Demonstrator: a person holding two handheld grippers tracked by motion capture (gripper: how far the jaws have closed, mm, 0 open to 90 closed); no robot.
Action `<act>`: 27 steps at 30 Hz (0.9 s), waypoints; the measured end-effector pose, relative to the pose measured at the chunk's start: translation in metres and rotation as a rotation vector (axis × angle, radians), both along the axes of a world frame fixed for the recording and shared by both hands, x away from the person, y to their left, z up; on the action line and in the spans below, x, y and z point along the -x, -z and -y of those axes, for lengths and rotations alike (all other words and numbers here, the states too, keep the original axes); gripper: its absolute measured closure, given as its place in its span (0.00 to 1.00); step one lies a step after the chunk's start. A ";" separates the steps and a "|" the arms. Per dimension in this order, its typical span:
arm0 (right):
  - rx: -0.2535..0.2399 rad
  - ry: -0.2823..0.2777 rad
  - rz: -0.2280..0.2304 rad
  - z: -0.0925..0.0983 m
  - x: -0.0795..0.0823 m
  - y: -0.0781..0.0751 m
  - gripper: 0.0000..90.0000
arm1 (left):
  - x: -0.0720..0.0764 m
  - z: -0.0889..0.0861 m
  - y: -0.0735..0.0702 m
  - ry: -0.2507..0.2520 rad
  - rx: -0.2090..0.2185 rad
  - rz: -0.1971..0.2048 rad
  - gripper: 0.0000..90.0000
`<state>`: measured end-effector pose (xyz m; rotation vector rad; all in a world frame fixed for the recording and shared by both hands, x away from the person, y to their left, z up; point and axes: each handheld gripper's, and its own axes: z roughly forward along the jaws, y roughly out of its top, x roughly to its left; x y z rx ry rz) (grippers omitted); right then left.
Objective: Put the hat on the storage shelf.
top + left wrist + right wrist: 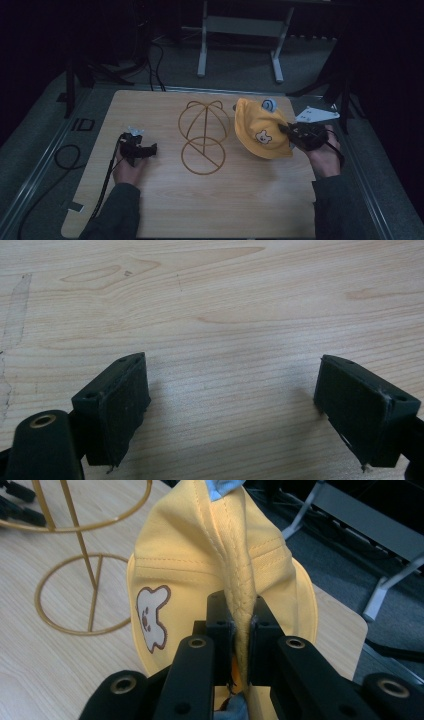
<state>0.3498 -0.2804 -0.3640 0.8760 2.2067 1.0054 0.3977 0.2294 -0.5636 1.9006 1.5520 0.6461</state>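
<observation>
My right hand-held gripper [242,630] is clamped on a pinched fold of the yellow cap [260,129], holding it up at about three o'clock on the table [165,210]. The gold wire hat stand [204,137] sits at the centre, just beside the cap at its nine o'clock. My left hand-held gripper [232,405] rests over bare wood, jaws apart and empty. I judge the cap is in mid-carry; next it needs lifting over the stand's dome and lowering on.

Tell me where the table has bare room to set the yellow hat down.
Bare wood runs along the near edge of the table, between the two forearms, and across the far left corner beyond the left gripper. It is crowded mid-table to the right: wire stand, yellow hat and right gripper sit close together.
</observation>
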 end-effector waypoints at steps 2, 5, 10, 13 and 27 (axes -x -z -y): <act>-0.012 -0.004 0.010 0.001 0.000 -0.002 0.93 | 0.000 0.000 0.000 0.000 0.000 0.000 0.16; -0.028 -0.012 0.021 0.002 0.001 -0.005 0.93 | 0.000 0.000 0.000 0.000 0.000 0.000 0.16; -0.058 -0.042 0.037 0.004 0.003 -0.011 0.93 | 0.000 0.000 0.000 -0.001 0.001 0.000 0.16; -0.070 -0.062 0.047 0.005 0.005 -0.015 0.93 | 0.000 0.000 0.000 -0.001 0.001 0.000 0.16; -0.102 -0.122 0.071 0.005 0.013 -0.025 0.93 | 0.000 0.000 0.000 0.000 0.001 -0.001 0.16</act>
